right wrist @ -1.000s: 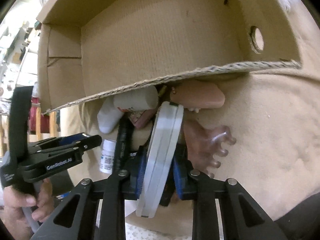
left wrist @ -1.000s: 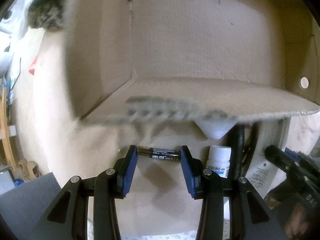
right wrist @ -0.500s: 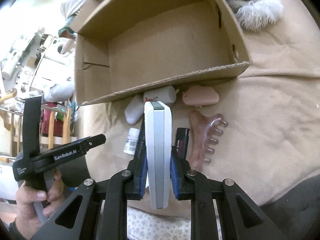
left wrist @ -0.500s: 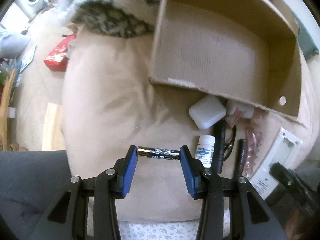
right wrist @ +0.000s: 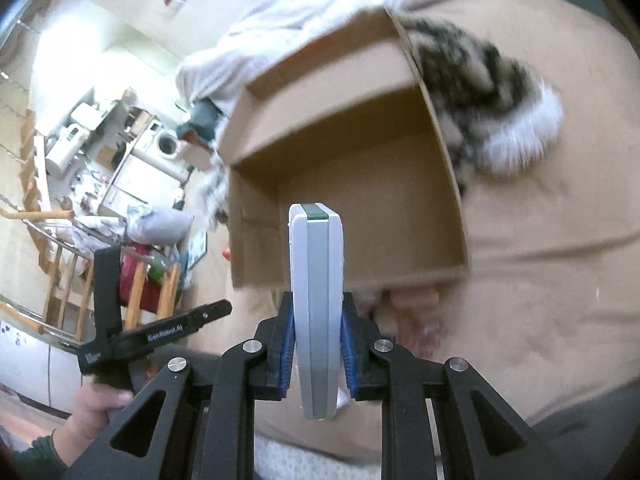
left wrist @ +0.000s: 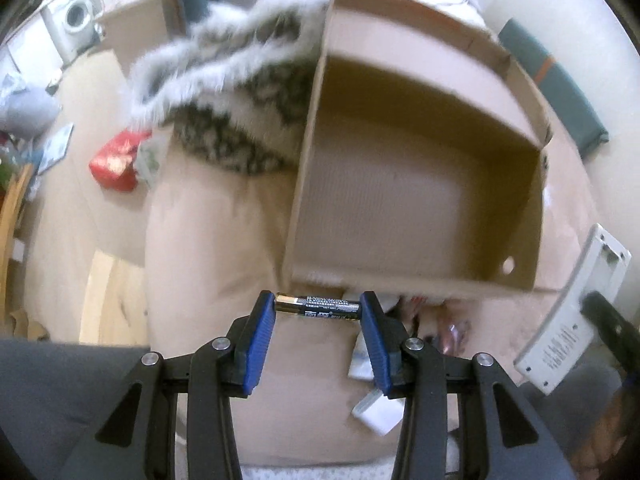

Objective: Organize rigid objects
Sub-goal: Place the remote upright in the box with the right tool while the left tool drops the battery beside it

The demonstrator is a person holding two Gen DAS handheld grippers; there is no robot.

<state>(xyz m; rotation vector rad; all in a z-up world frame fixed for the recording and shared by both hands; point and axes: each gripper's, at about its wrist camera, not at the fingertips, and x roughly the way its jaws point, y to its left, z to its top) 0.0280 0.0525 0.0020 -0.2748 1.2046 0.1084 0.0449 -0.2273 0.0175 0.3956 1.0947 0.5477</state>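
Black battery (left wrist: 318, 307) sits end-to-end btwn my left tongs (left wrist: 319, 320), clamped at both caps; light, stiff, slick, so it could pivot or pop out. Right tongs (right wrist: 318, 344) pinch the grey-white remote (right wrist: 318, 300) edge-on, mid-body; rigid, smooth plastic. Both hang just short of the cardboard box (left wrist: 420, 208), which looks empty.

A home: washing machine (left wrist: 76, 20), beige bedding (right wrist: 560, 240), cluttered shelves (right wrist: 80, 140)
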